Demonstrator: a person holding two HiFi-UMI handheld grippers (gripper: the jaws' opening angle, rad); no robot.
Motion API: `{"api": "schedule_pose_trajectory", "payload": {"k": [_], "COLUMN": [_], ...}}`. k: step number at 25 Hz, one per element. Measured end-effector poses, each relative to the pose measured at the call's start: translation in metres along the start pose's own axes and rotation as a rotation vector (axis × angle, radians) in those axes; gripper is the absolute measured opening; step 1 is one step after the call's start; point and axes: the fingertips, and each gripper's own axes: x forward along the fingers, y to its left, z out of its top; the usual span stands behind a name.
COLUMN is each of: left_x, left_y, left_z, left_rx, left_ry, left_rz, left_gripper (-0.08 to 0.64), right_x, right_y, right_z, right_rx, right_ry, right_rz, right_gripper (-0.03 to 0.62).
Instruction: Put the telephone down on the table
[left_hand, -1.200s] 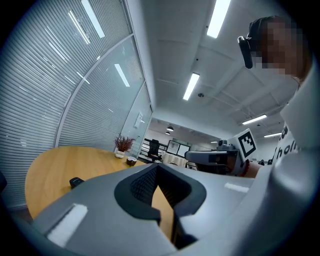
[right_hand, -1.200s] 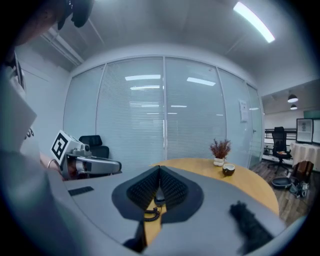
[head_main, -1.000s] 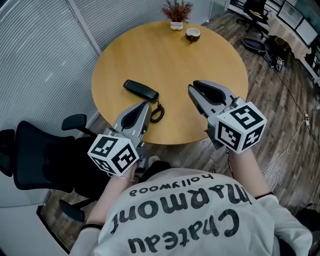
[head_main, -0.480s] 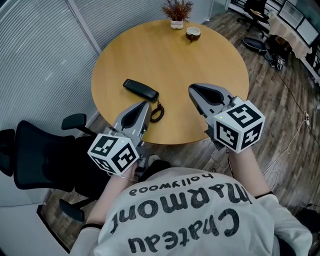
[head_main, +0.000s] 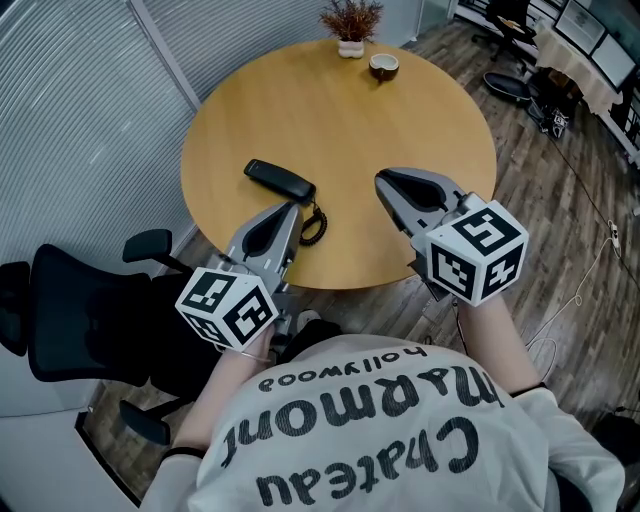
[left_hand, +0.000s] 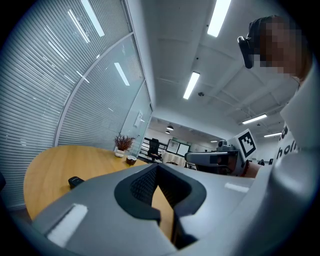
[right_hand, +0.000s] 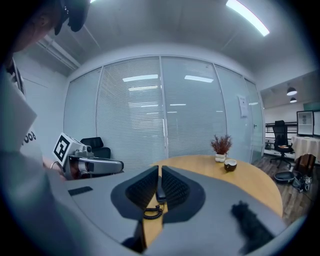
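The black telephone handset (head_main: 281, 180) lies flat on the round wooden table (head_main: 350, 110), left of centre, with its coiled cord (head_main: 314, 226) trailing toward the near edge. Nothing holds it. My left gripper (head_main: 293, 207) hovers over the near edge, tips just beside the cord, jaws together and empty. My right gripper (head_main: 382, 178) hangs to the right of the handset, also shut and empty. In the right gripper view the handset (right_hand: 160, 189) and cord (right_hand: 152, 212) show through the slit behind the closed jaws (right_hand: 160, 169). In the left gripper view the handset (left_hand: 76, 181) lies far off on the left.
A small potted plant (head_main: 351, 22) and a dark cup (head_main: 384, 66) stand at the table's far edge. A black office chair (head_main: 85, 320) sits at the near left beside the blinds. More chairs and desks (head_main: 520, 60) stand on the wooden floor at the far right.
The right gripper's jaws look a touch closer together than a second ago. Both grippers and the handset stay where they were.
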Motion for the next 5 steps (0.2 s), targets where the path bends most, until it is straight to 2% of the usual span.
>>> {"api": "schedule_pose_trajectory", "payload": {"k": [5], "left_x": [0.0002], "left_y": [-0.0006], "left_z": [-0.001], "left_rx": [0.0], "left_ry": [0.003], "left_rz": [-0.002], "left_gripper": [0.002], "right_x": [-0.0005], "right_y": [-0.0002], "right_z": [-0.0009], "right_rx": [0.0], "right_ry": [0.002], "right_rz": [0.0], "right_gripper": [0.029]}}
